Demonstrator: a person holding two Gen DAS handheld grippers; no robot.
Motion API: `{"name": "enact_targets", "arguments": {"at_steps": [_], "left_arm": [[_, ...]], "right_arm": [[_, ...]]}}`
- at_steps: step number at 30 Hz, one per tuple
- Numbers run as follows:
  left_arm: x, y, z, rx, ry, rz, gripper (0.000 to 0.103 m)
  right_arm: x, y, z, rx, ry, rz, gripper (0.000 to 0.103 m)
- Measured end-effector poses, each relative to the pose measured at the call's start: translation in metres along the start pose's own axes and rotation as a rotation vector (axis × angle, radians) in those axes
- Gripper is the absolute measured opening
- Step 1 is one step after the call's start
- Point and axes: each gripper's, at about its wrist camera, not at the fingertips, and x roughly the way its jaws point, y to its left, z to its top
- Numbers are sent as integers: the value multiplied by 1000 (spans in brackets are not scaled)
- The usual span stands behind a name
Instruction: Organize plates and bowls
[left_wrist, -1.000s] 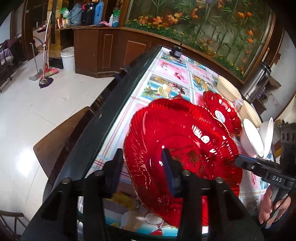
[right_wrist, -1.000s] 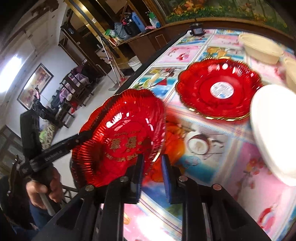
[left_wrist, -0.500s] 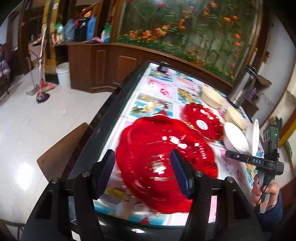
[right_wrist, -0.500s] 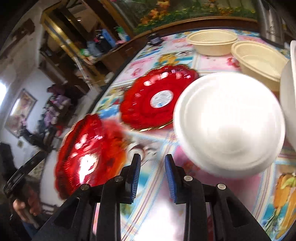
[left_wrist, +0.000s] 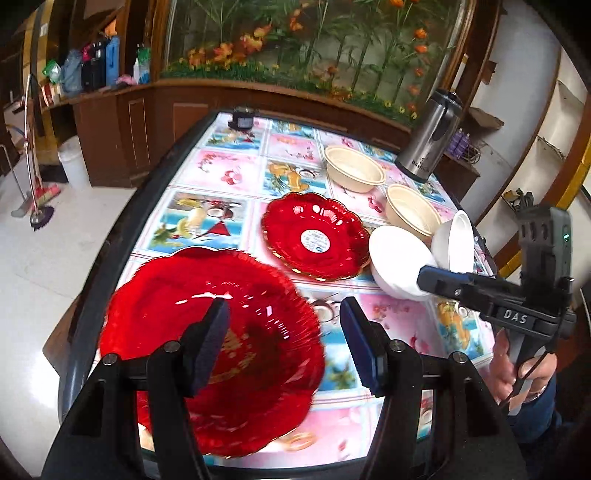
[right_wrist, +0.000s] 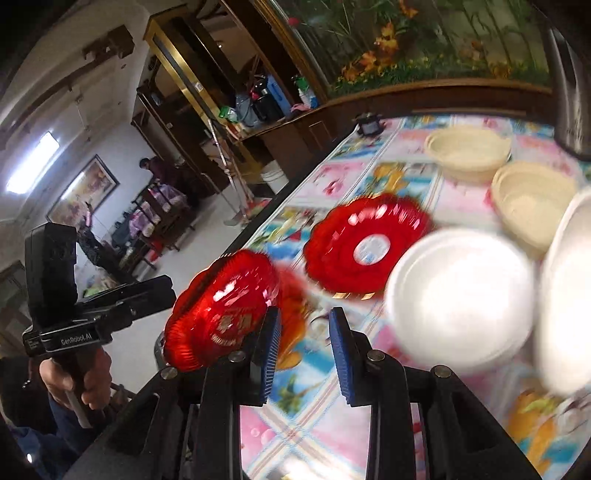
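A large red plate lies on the table near its front left edge; it also shows in the right wrist view. My left gripper is open and empty above it. A smaller red plate with a white sticker lies further back, also in the right wrist view. A white bowl stands beside it, with a second white bowl tilted on edge behind. My right gripper is open and empty, near the white bowl.
Two cream bowls stand at the back right by a steel thermos. A small black device sits at the table's far end. A wooden cabinet and a white bin stand beyond.
My left gripper let go of the large red plate, opened and drew back; the plate now lies on the table. My right gripper swung right toward the white bowls and opened a little.
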Motion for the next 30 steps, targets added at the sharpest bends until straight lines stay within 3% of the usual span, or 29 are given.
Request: {"name": "enact_targets", "arguments": {"at_steps": [3,6,8,15,17,19,23,25,27,30], "left_arm": [[6,-8,22,4,23,-12,61],[19,-15,42,12,59,-10,61],[32,-13,57,-10,97,4,61],[97,0,95,-70,258,7,61],[117,5,98,-80,293,43,61],[136,10,98,-88,329,53,61],[165,15,91,-67,388,92,46],[173,17,89,-63,403,91,45],[180,18,88,-44,418,95,35],[189,22,85,-41,442,101,29]], "right_arm": [[-11,-5,24,-28,5,-33,29],[-10,-11,48,-51,68,-84,35],[-3,-18,65,-37,119,-88,49],[43,-58,106,53,263,-196,47],[56,-71,113,80,280,-225,46],[69,-79,116,88,311,-252,39],[94,-92,116,93,370,-302,38],[102,-98,113,104,395,-309,38],[109,-104,111,110,421,-313,38],[119,-107,109,99,447,-332,38]]}}
